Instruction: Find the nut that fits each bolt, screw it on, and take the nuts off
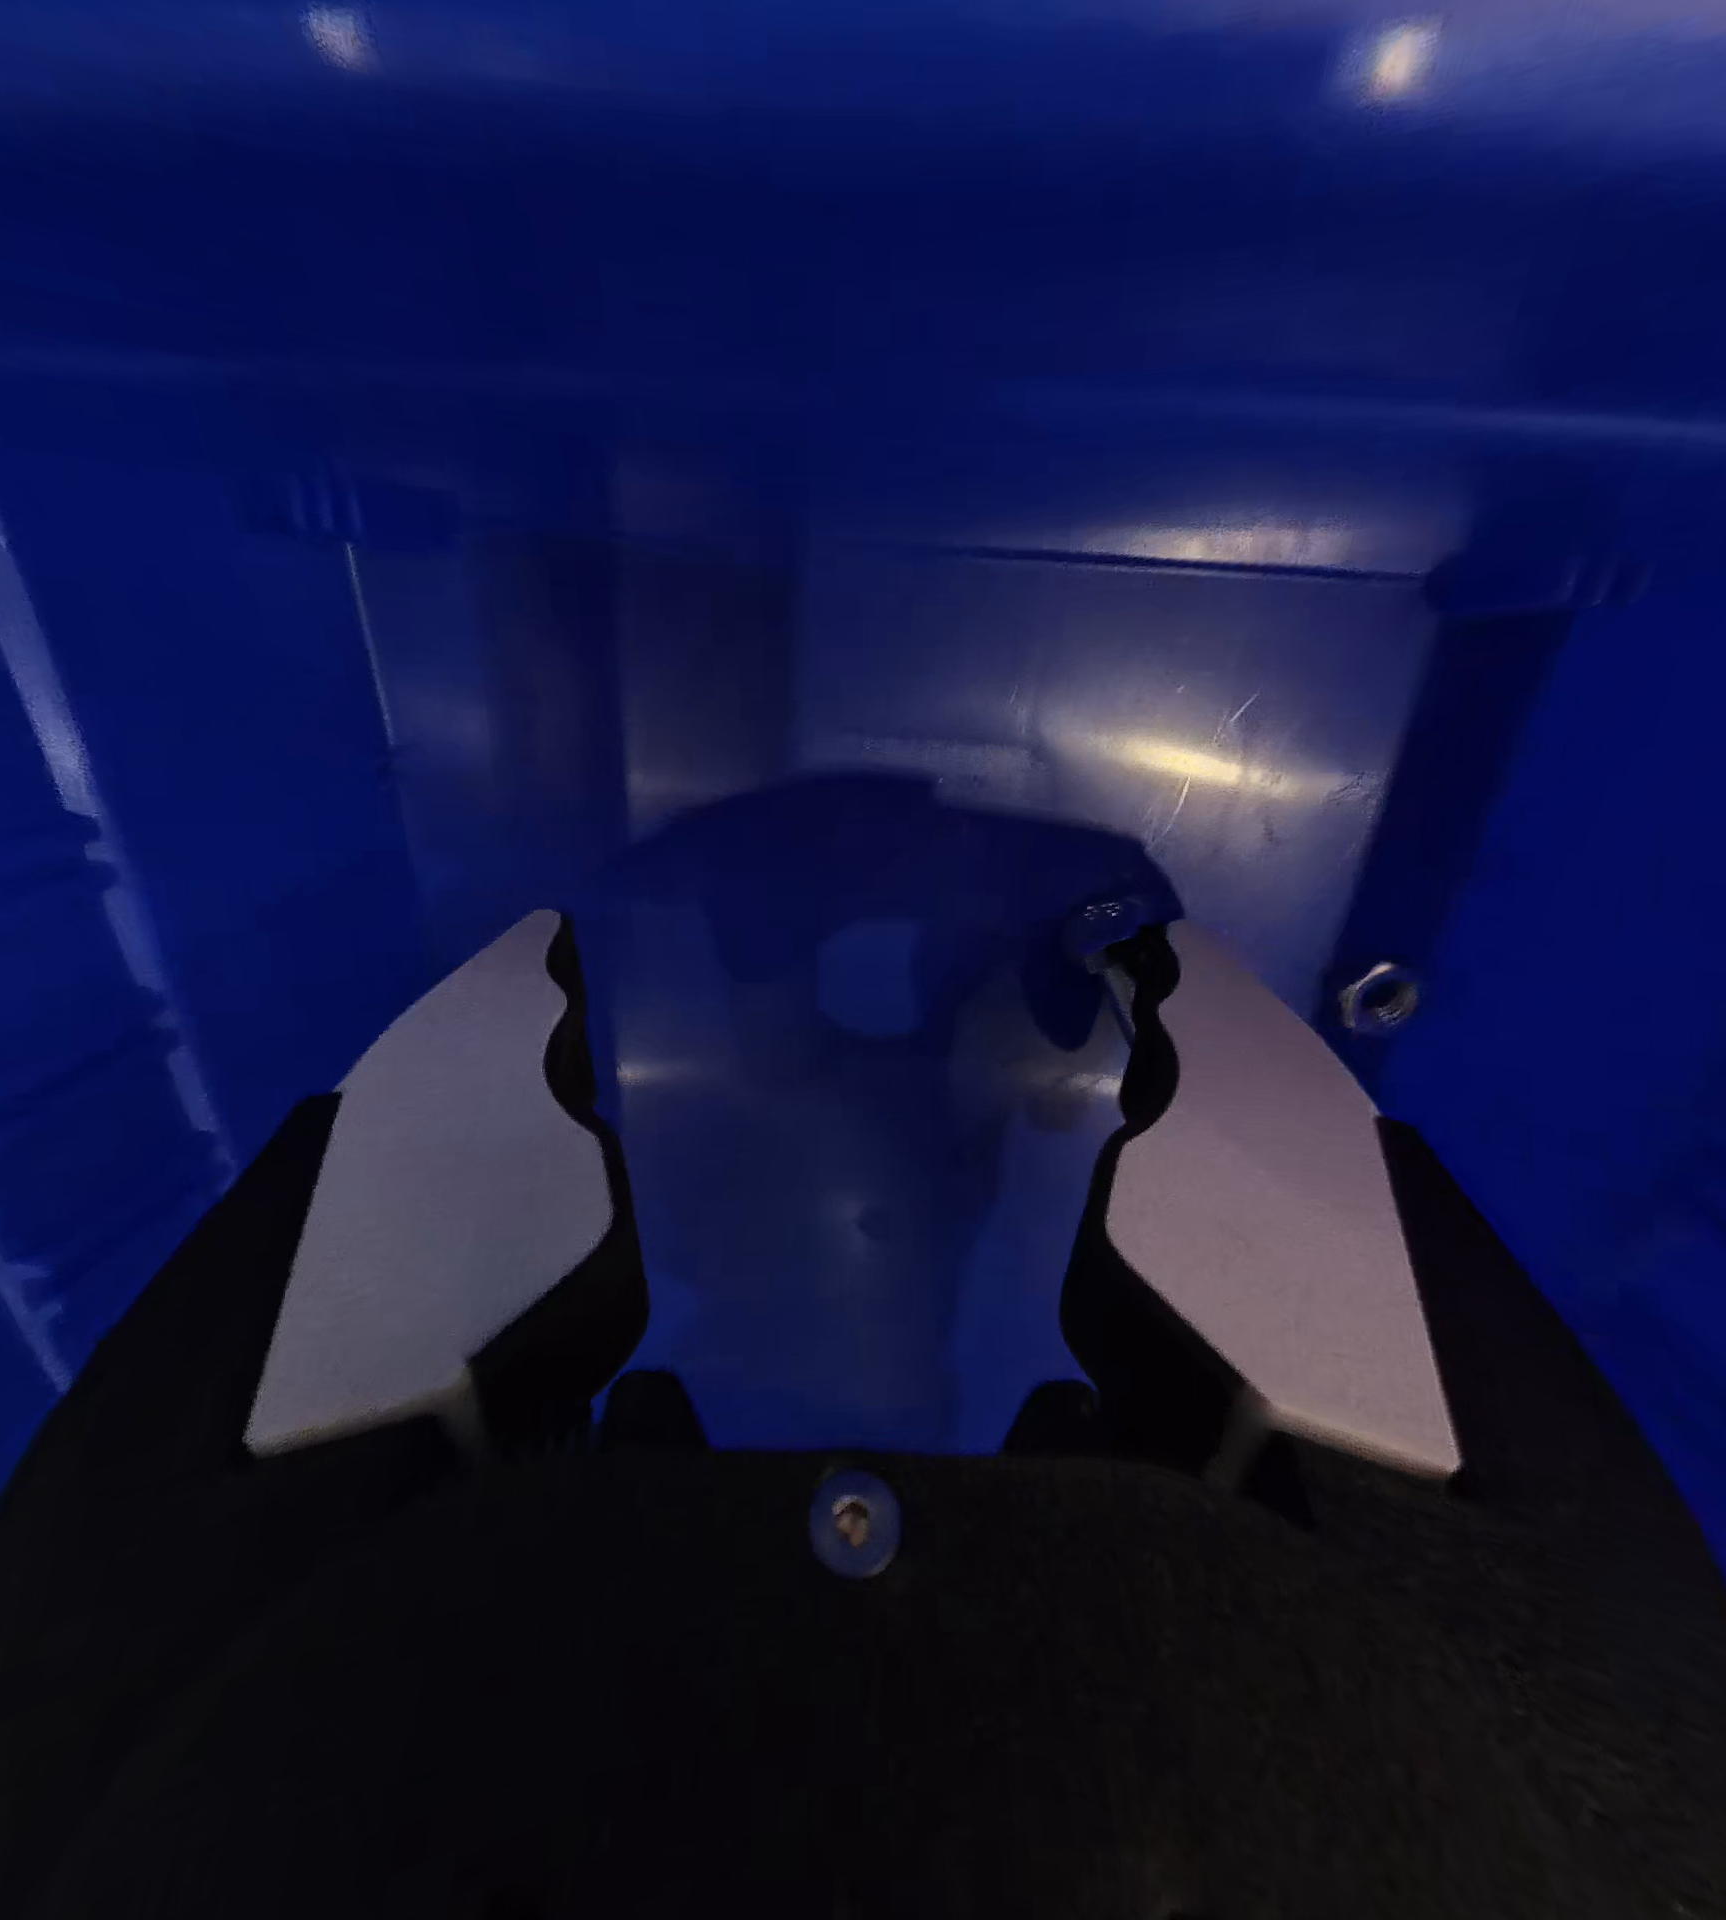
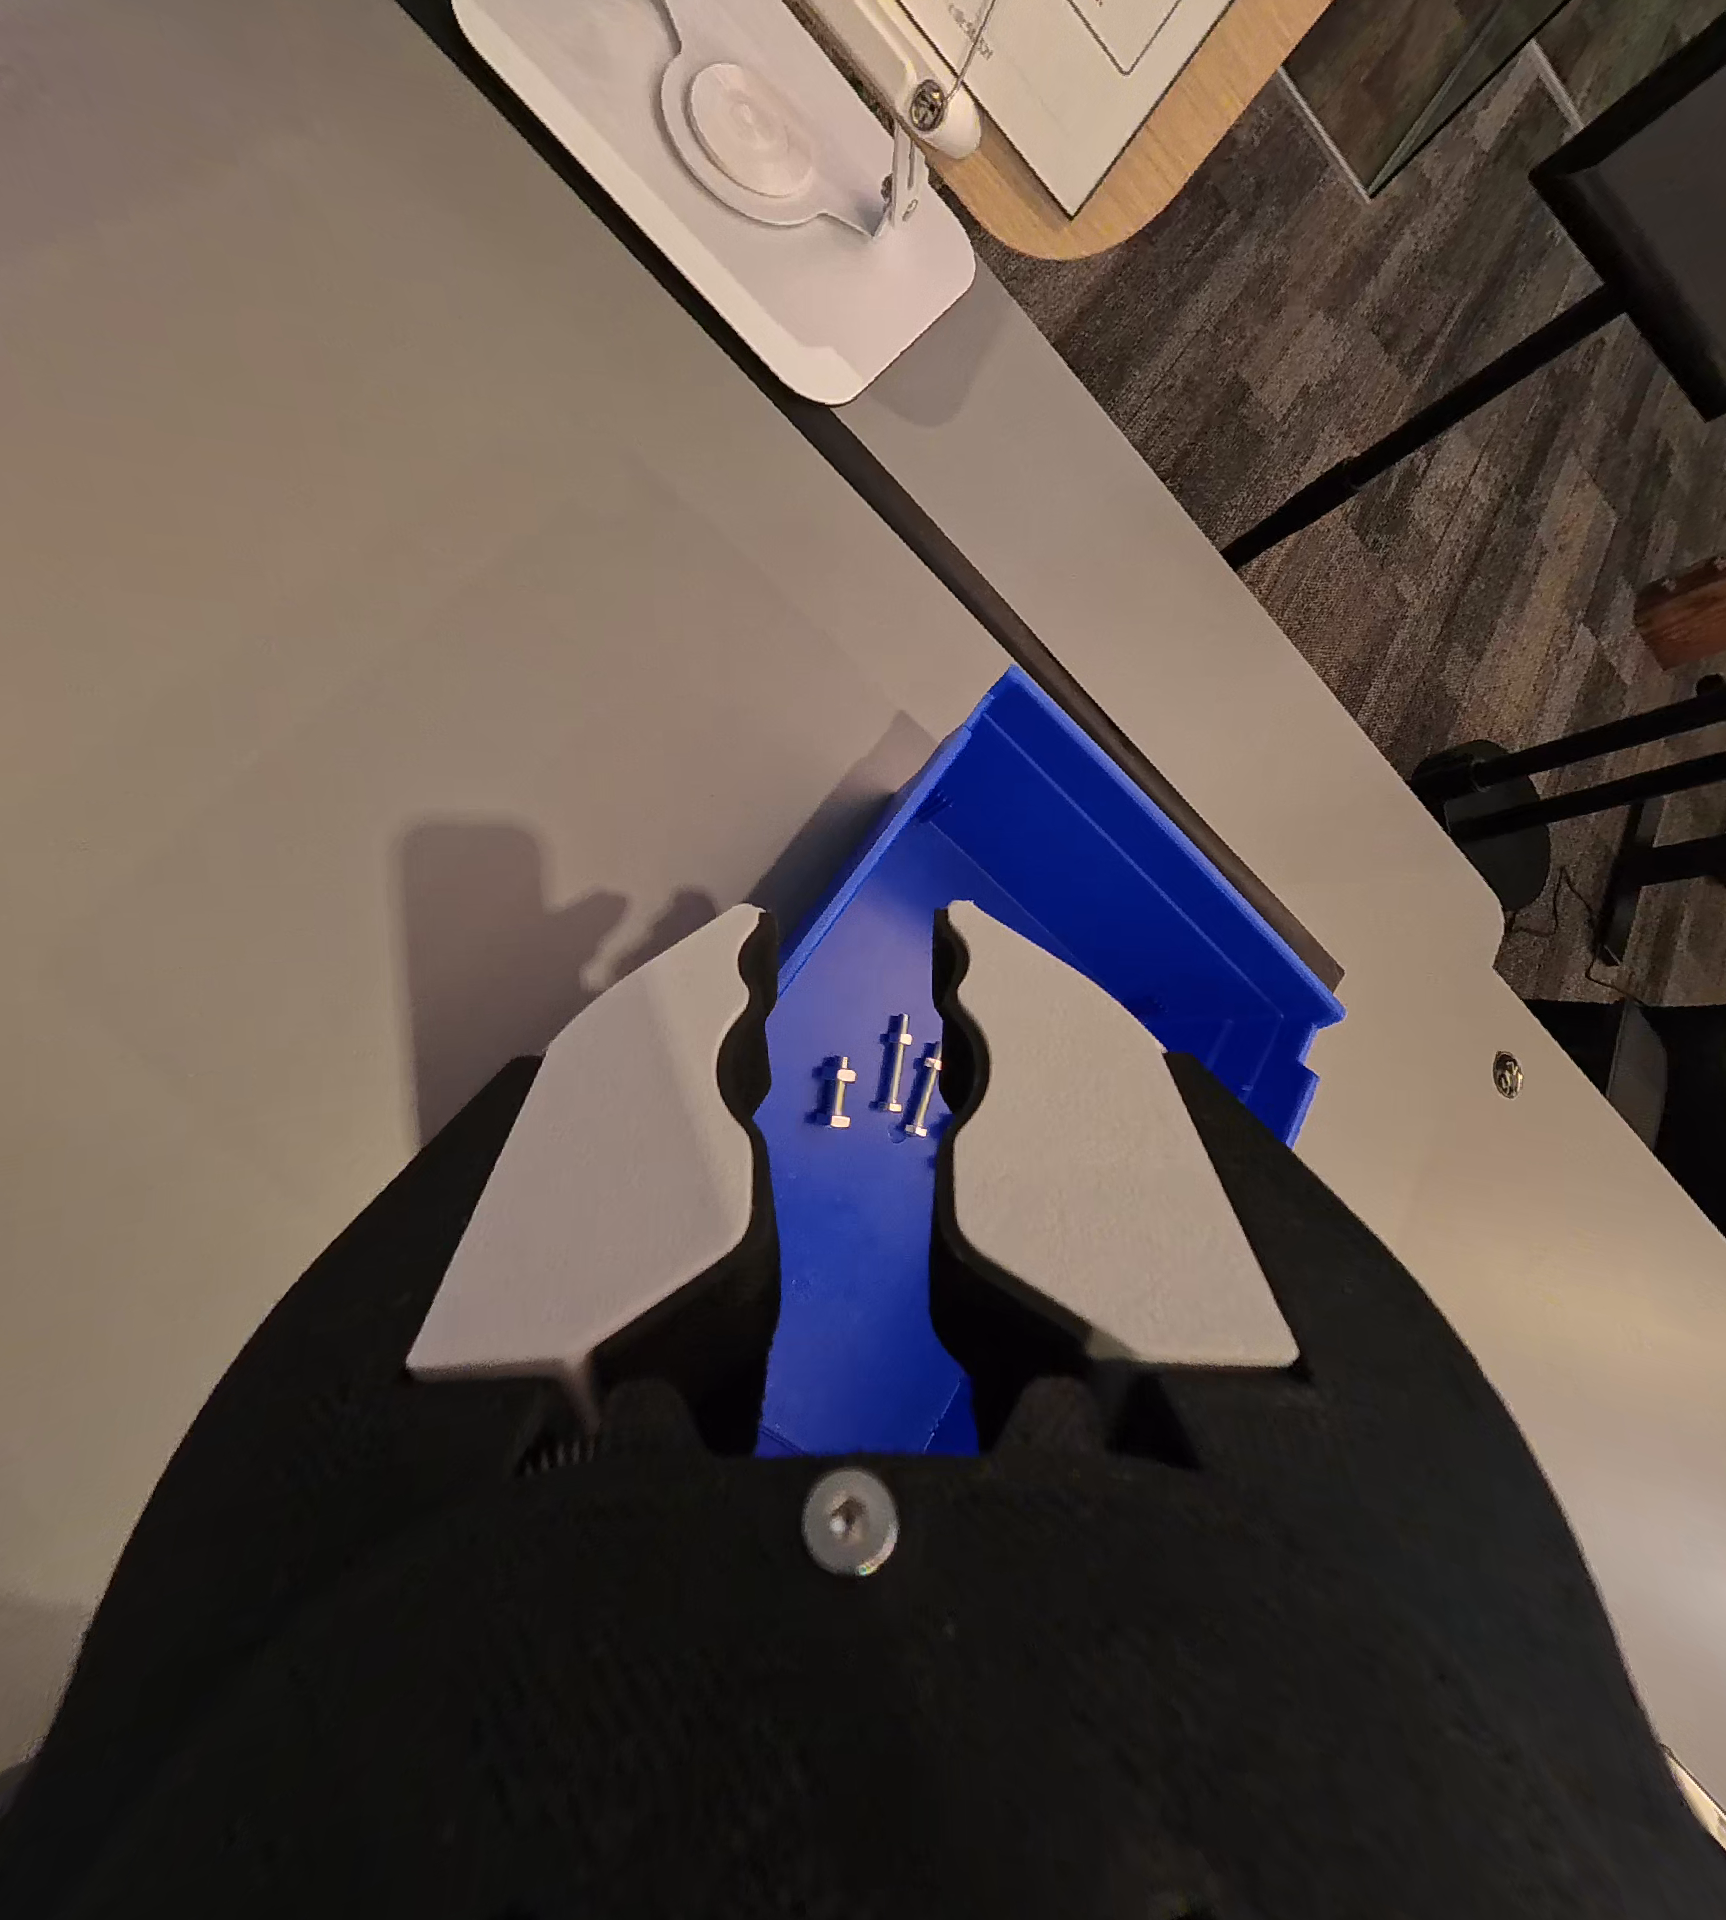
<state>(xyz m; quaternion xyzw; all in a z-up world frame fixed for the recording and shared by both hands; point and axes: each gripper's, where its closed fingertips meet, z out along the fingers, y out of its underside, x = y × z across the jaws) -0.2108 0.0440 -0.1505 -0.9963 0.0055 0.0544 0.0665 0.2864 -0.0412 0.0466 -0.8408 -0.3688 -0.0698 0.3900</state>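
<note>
The left claw, black with grey finger plates, is spread wide and reaches down inside a deep blue plastic bin whose walls fill the left wrist view. A small steel bolt lies on the bin floor touching the inner edge of the claw's right-hand fingertip; part of its shank is hidden behind that finger, and the marks stamped on its head are too blurred to read. A loose steel hex nut sits near the bin's right wall, apart from the bolt. The view is dark and soft with blur.

The right claw hangs above a second blue plastic bin on the grey table, its fingers parted and pinching nothing. Between them lie three small steel bolts with nuts threaded on; the rightmost is partly hidden by a finger. A white plastic tray is cut off at the top edge. A sheet of paper beyond it bears print too small to make out.
</note>
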